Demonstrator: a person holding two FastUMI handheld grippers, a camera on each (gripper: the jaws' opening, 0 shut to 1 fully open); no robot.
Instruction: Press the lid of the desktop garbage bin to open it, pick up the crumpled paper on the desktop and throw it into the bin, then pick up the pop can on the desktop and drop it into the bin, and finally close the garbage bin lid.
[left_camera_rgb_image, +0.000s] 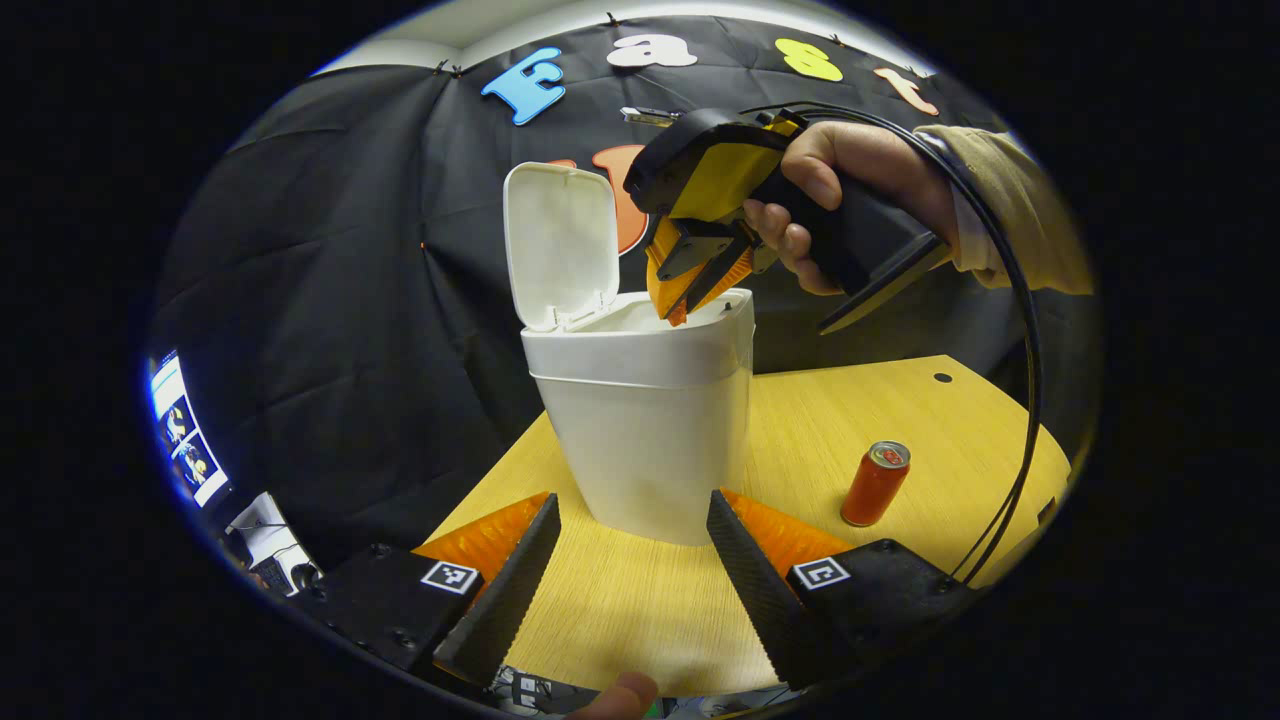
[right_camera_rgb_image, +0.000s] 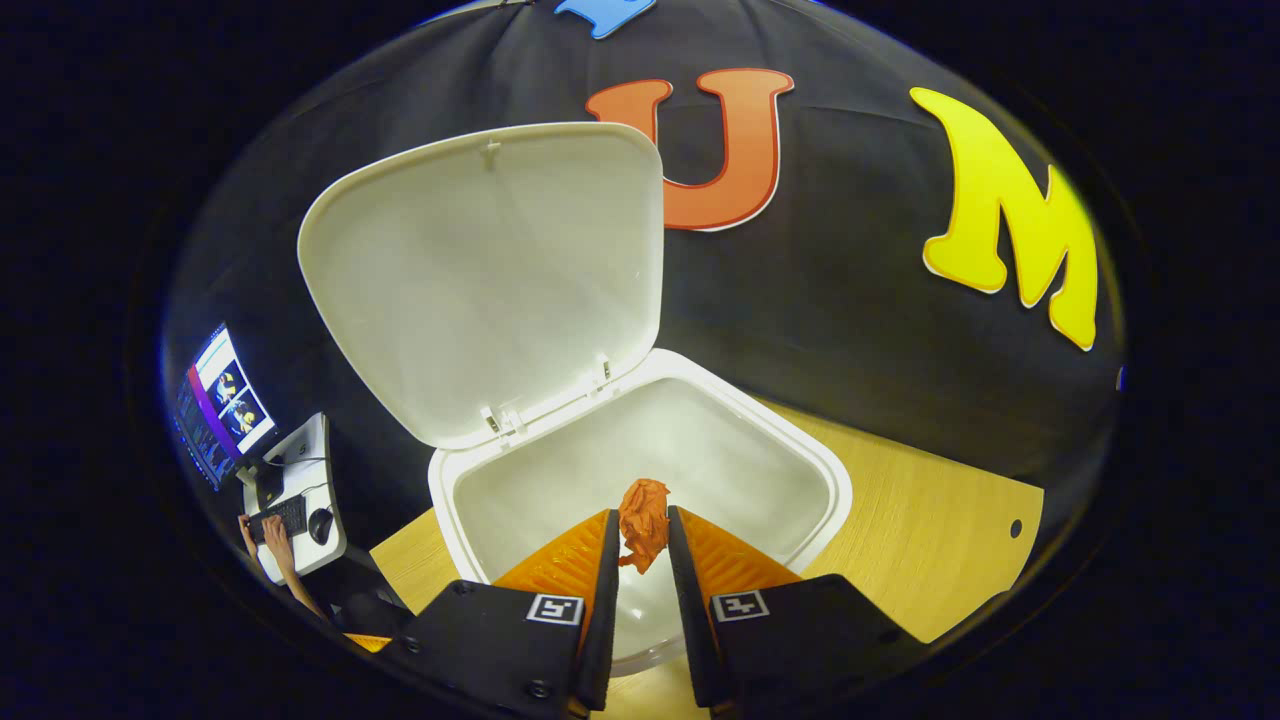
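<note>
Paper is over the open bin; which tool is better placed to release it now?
Right: the right tool pinches the crumpled paper above the bin. The left tool hangs open, low.

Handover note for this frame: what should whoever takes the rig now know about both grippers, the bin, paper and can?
Right gripper: shut on the crumpled paper, poised over the open bin.
Left gripper: open, holding nothing, low on the desktop in front of the bin.
Lid: up, hinged back.
Pop can: upright on the desktop beside the bin.
Done: lid opened, paper picked up.
Left: release paper into the bin, pick up and drop the can, close the lid.
</note>
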